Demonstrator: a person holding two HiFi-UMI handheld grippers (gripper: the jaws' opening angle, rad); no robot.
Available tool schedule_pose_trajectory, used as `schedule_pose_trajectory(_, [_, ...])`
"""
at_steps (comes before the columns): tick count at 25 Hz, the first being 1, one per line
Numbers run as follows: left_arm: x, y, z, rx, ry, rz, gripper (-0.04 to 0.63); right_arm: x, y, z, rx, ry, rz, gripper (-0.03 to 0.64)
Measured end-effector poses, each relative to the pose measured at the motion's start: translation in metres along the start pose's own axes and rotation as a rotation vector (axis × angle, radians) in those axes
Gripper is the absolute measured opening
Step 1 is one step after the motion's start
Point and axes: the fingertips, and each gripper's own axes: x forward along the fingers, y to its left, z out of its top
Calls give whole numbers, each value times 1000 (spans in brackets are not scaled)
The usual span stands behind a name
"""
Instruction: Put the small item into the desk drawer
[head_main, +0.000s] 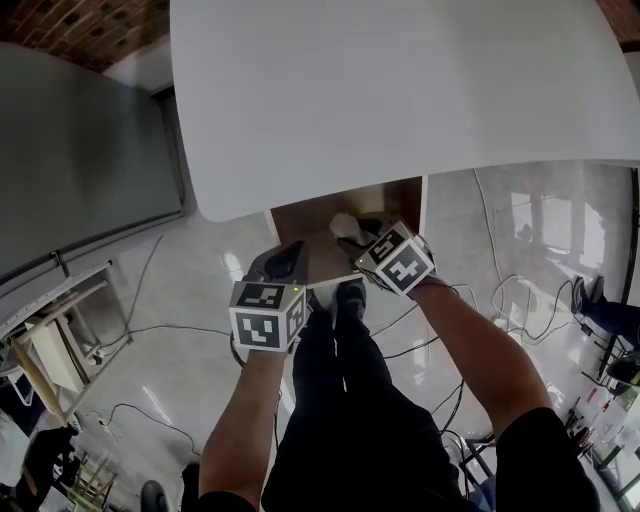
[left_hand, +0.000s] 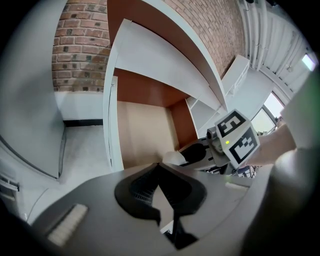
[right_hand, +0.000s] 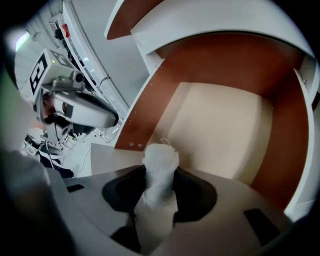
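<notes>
Under the near edge of the white desk (head_main: 400, 100), above a pale floor (head_main: 190, 280) strung with cables (head_main: 150, 328), the drawer (head_main: 318, 258) stands open. The right gripper (head_main: 352, 238) pinches the crumpled white small item (right_hand: 160, 167) between its jaws, over the drawer's tan bottom. The left gripper (left_hand: 160, 171), jaw tips together and empty, hovers just beside, at the drawer's front.

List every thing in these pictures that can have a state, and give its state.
desk drawer, open, its floor bare.
small white item, gripped and held over the open drawer, not yet set down inside.
right gripper, fingers shut on the small white item.
left gripper, fingers together, nothing between them.
</notes>
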Motion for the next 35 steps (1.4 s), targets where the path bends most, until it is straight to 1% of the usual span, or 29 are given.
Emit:
schedule_pose_trajectory(2, [0,0,-1,-3,-1,-1,12,9,-1,-4,10,40,16,162])
schedule_pose_trajectory(4, [0,2,-2,-8,-2,1,12,15,0,4,4,47,27,161])
schedule_pose_trajectory(6, [-1,3,0,-11,-5,2,12,20,-3,10,-29,66,14,163])
schedule_pose_trajectory(9, [-6,1,4,-10,-16,-4,12,27,-9,12,-20,98,3,163])
schedule_pose_trajectory(15, [-12,5,2,-13,-20,-5,12,41,-1,4,-52,209,43,163])
schedule_pose_trajectory(17, [-14,8,-2,-19,-16,-7,12,43,-2,2,-49,229,36,163])
schedule_pose_trajectory(21, [-19,12,-4,-26,-10,-11,12,43,-8,-2,-10,244,-2,167])
schedule_pose_trajectory(25, [-25,13,-4,-37,-6,-18,12,37,-13,0,31,182,-27,202])
schedule_pose_trajectory(29, [-41,4,10,-36,-18,-34,12,4,-14,-6,98,111,-56,206])
schedule_pose_trajectory(31, [-58,1,21,-35,-31,-41,12,-20,-10,-5,165,65,-70,206])
schedule_pose_trajectory(34, [-87,-6,32,-41,-53,-52,12,-65,3,-9,307,-5,-105,204])
schedule_pose_trajectory(35, [-95,-11,36,-45,-63,-55,12,-83,5,-10,341,-28,-121,204])
